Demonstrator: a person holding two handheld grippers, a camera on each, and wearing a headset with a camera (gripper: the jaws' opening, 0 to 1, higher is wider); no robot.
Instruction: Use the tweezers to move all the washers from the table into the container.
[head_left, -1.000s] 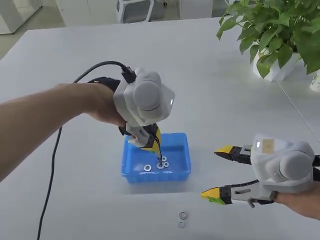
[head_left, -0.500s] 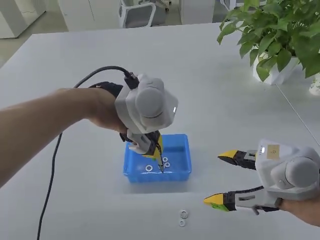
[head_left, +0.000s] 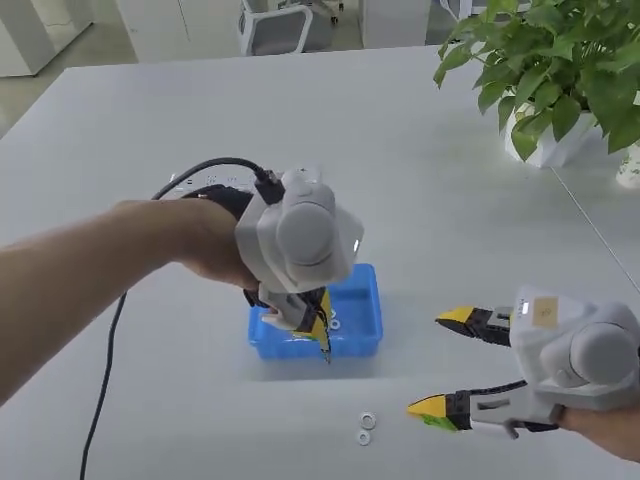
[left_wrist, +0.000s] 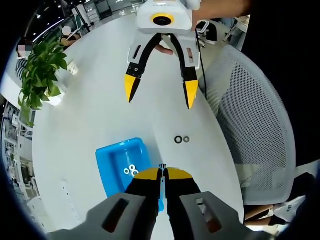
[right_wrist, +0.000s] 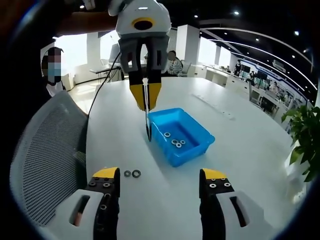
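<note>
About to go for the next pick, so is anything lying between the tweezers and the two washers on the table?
Nothing visible. Only bare table lies between the tweezers and the two washers; the open right gripper hangs beyond them, out of the path.

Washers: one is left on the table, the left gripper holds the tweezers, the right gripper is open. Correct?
Two washers, not one, lie side by side on the table, as the right gripper view shows; the left gripper does hold the tweezers and the right gripper is open.
</note>
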